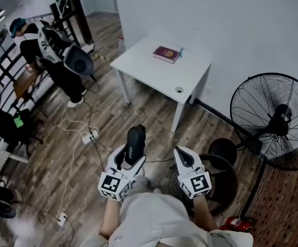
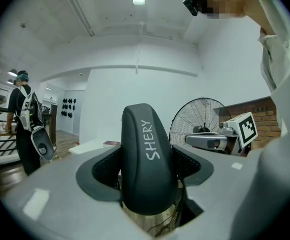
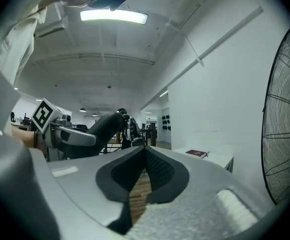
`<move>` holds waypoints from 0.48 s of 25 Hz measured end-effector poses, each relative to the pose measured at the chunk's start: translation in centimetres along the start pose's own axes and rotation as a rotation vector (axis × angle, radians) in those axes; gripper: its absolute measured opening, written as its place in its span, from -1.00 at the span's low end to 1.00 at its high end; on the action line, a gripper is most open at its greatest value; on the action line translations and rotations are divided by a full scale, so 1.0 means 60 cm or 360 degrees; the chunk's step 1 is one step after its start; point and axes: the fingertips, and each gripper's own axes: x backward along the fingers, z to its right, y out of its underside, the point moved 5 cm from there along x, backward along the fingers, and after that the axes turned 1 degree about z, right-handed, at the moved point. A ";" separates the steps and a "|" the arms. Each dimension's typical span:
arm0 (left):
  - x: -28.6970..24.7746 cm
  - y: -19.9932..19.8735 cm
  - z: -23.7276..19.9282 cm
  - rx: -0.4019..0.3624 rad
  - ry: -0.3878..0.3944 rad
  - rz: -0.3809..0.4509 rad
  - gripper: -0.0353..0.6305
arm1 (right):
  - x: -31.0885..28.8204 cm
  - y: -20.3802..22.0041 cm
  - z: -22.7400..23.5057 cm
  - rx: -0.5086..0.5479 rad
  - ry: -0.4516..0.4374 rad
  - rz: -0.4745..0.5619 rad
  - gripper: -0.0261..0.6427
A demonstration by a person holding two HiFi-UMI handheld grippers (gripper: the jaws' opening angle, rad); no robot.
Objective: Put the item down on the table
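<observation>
A black curved item with white lettering stands upright between the jaws of my left gripper, which is shut on it. In the left gripper view the item fills the middle, with both dark pads against its sides. My right gripper is beside it on the right, shut with nothing held; its pads meet at the tip. Both grippers hover over the wooden floor, short of the white table. From the right gripper view the item shows at the left.
A dark red book lies at the table's far edge, and a small round cap sits near its front corner. A big black floor fan stands right. A round black stool is below my right gripper. A person stands far left, and cables with a power strip cross the floor.
</observation>
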 end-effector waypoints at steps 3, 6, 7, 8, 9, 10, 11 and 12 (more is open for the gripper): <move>-0.016 -0.003 -0.023 0.0015 -0.0003 -0.0002 0.12 | -0.027 0.000 0.009 0.0007 -0.0002 -0.0010 -0.91; -0.035 -0.009 -0.055 0.0021 0.0001 -0.0001 0.12 | -0.060 -0.002 0.018 0.0007 0.0018 -0.0014 -0.91; -0.042 -0.010 -0.069 0.0020 0.0005 0.0000 0.12 | -0.073 -0.002 0.022 0.0008 0.0027 -0.0015 -0.91; -0.050 -0.011 -0.082 0.0023 0.0008 -0.0002 0.12 | -0.087 -0.002 0.025 0.0009 0.0035 -0.0018 -0.91; -0.058 -0.013 -0.096 0.0026 0.0012 -0.0006 0.12 | -0.102 -0.001 0.028 0.0010 0.0043 -0.0022 -0.91; -0.066 -0.015 -0.110 0.0029 0.0019 -0.0010 0.12 | -0.116 -0.001 0.031 0.0011 0.0051 -0.0027 -0.91; -0.074 -0.016 -0.123 0.0029 0.0030 -0.0013 0.12 | -0.131 0.000 0.033 0.0010 0.0059 -0.0031 -0.91; -0.082 -0.016 -0.136 0.0028 0.0042 -0.0014 0.12 | -0.145 0.000 0.035 0.0010 0.0068 -0.0036 -0.91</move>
